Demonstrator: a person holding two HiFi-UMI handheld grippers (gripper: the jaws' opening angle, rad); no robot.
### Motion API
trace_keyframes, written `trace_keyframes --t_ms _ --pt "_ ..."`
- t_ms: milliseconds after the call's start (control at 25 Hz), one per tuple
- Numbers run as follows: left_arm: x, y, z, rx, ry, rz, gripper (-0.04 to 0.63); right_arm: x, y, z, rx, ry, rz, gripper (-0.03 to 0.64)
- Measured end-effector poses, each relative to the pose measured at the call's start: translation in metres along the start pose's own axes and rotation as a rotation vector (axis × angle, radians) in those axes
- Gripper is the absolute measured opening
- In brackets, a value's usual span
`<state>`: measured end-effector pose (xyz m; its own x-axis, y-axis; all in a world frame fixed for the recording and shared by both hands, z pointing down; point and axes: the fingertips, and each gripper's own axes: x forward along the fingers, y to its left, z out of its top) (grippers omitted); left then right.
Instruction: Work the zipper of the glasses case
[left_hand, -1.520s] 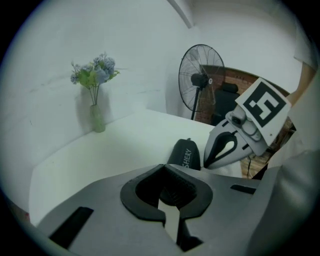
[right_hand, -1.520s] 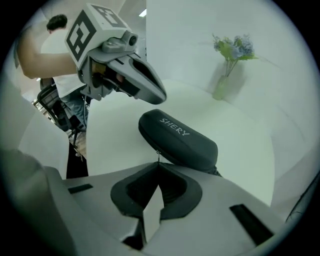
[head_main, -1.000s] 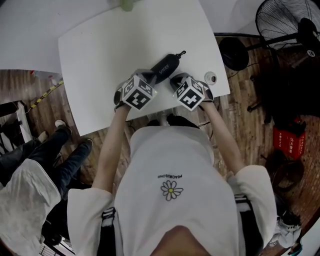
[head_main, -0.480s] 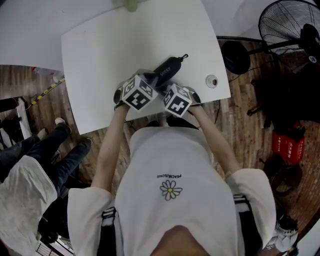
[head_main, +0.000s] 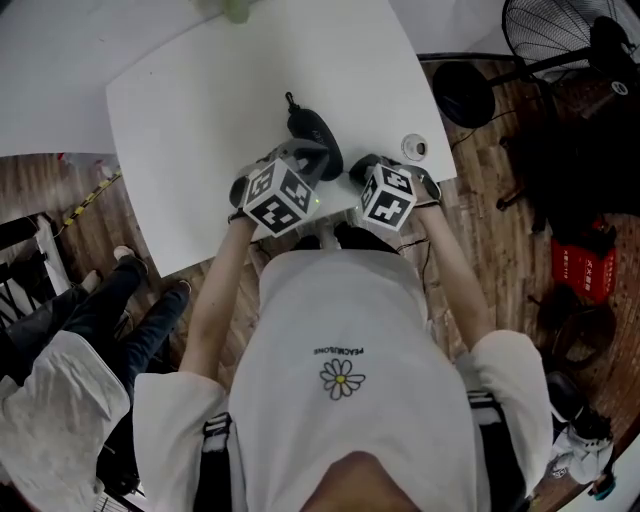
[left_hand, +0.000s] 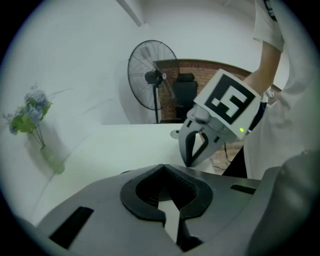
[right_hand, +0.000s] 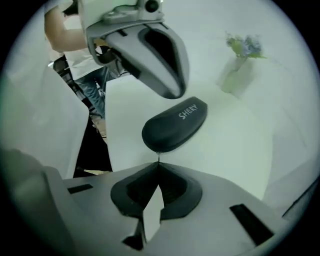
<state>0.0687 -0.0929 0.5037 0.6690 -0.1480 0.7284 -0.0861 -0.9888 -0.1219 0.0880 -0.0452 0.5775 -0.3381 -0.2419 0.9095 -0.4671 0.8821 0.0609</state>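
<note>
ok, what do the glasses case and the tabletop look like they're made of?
Glasses case: dark, matte, rounded shell that holds its shape; probably a semi-rigid moulded shell with a fabric or leatherette skin. Dull, even sheen, pale printed lettering.
Tabletop: white and smooth, likely laminate or painted board; uniform, no grain showing.

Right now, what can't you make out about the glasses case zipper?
Zipper track: too small in the head view, where the left gripper covers the near end of the glasses case.
Thin sliver at the tips of the shut right gripper, right gripper view: too small to name.
Left gripper view: case not visible.
</note>
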Motion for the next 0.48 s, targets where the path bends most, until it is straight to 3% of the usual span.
trace_keyframes --t_ms 200,480 --pt "0.032 -0.007 -0.008 0.141 0.107 0.01 0.017 -0.015 -0.025 -0.025 0.096 0.006 -0.075 0.006" --pt "0.044 -0.008 -0.007 0.101 0.097 -0.002 0.015 -0.013 -0.012 -0.03 0.124 -0.007 -0.068 0.006"
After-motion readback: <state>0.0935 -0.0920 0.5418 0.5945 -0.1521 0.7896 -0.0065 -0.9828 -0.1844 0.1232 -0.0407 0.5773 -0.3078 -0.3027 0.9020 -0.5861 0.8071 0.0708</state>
